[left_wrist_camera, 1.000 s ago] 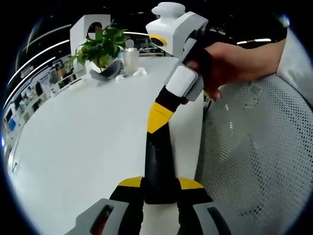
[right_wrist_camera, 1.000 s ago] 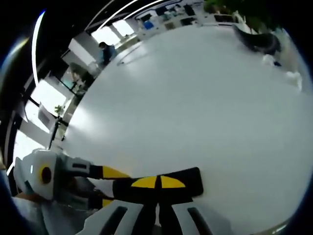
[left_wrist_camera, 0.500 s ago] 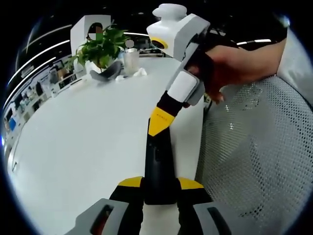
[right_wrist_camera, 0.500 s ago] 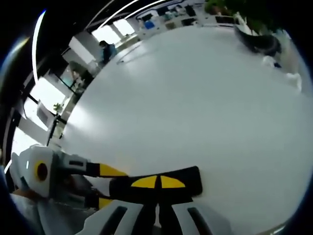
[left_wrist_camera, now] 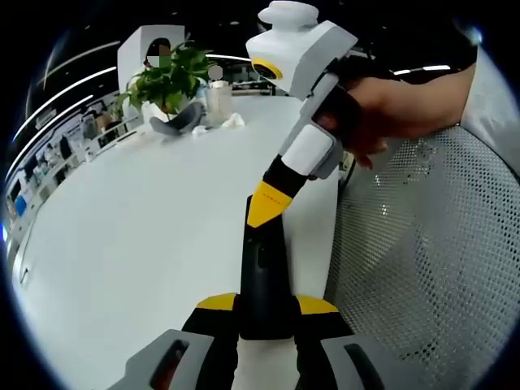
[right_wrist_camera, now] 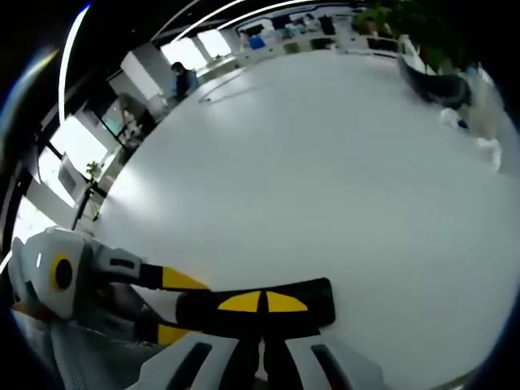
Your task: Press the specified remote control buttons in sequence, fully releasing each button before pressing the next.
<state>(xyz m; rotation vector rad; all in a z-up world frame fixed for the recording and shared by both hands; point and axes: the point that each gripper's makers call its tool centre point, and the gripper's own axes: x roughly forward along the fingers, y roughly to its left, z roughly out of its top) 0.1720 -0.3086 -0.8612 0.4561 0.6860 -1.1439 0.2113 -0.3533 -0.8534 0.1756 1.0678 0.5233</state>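
We see the left gripper (left_wrist_camera: 264, 313) pinching the black remote (left_wrist_camera: 263, 276) at 6 o'clock; the right gripper (left_wrist_camera: 265, 205), jaws pressed together, tips touching its far end, a hand (left_wrist_camera: 382, 110) at 2 o'clock, white table (left_wrist_camera: 130, 227) beneath

Lots of bare white table (left_wrist_camera: 122, 244) from 7 to 11 o'clock in the left gripper view, easy to pass. Far off at 11 o'clock, a leafy plant (left_wrist_camera: 166, 77), a cup (left_wrist_camera: 217, 99) just beside it and crumpled white bits (left_wrist_camera: 233, 120). Blocked in the middle by the black remote (left_wrist_camera: 264, 276) and the right gripper (left_wrist_camera: 268, 203) touching its top. White mesh chair (left_wrist_camera: 422, 260) from 2 to 5 o'clock, close against the table edge.
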